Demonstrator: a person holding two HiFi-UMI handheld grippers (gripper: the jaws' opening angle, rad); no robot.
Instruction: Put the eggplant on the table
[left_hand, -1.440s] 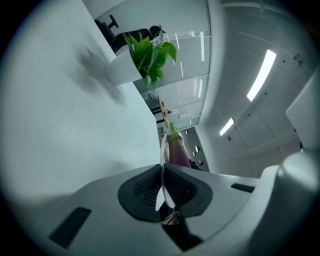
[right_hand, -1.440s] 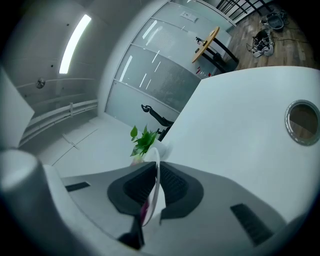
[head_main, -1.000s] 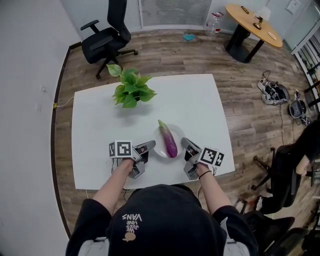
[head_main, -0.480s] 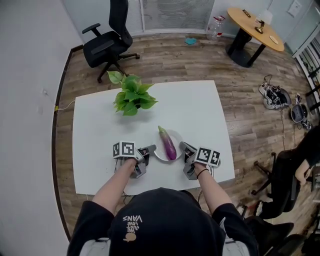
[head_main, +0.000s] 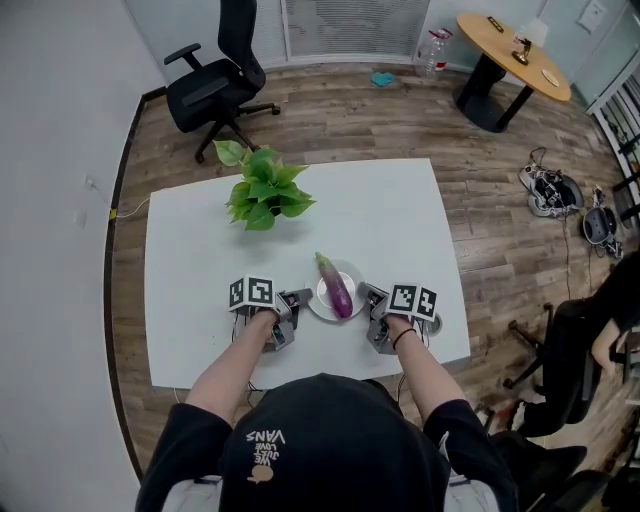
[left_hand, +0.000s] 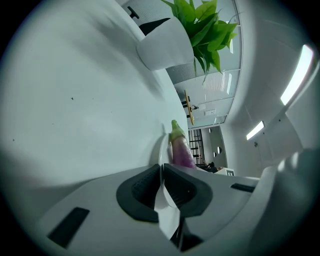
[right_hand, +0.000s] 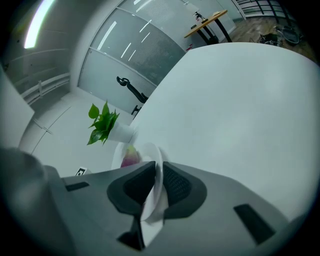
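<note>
A purple eggplant (head_main: 336, 286) with a green cap lies on a small white plate (head_main: 319, 296) near the front of the white table (head_main: 200, 260). My left gripper (head_main: 300, 298) is shut on the plate's left rim (left_hand: 161, 150), and the eggplant (left_hand: 182, 151) shows just beyond its pads. My right gripper (head_main: 368, 294) is shut on the right rim (right_hand: 157, 167), past which a bit of the eggplant (right_hand: 130, 159) peeks out. The plate sits low, at or just above the tabletop; contact cannot be told.
A potted green plant (head_main: 265, 190) stands at the table's back left, also seen as a plant (left_hand: 200, 30) in the left gripper view. A black office chair (head_main: 215, 80) and a round wooden table (head_main: 510, 50) stand on the floor beyond. The table's front edge is close to my hands.
Both grippers have sunk toward the tabletop with the plate and eggplant between them. Their grip on the rim is unchanged.
</note>
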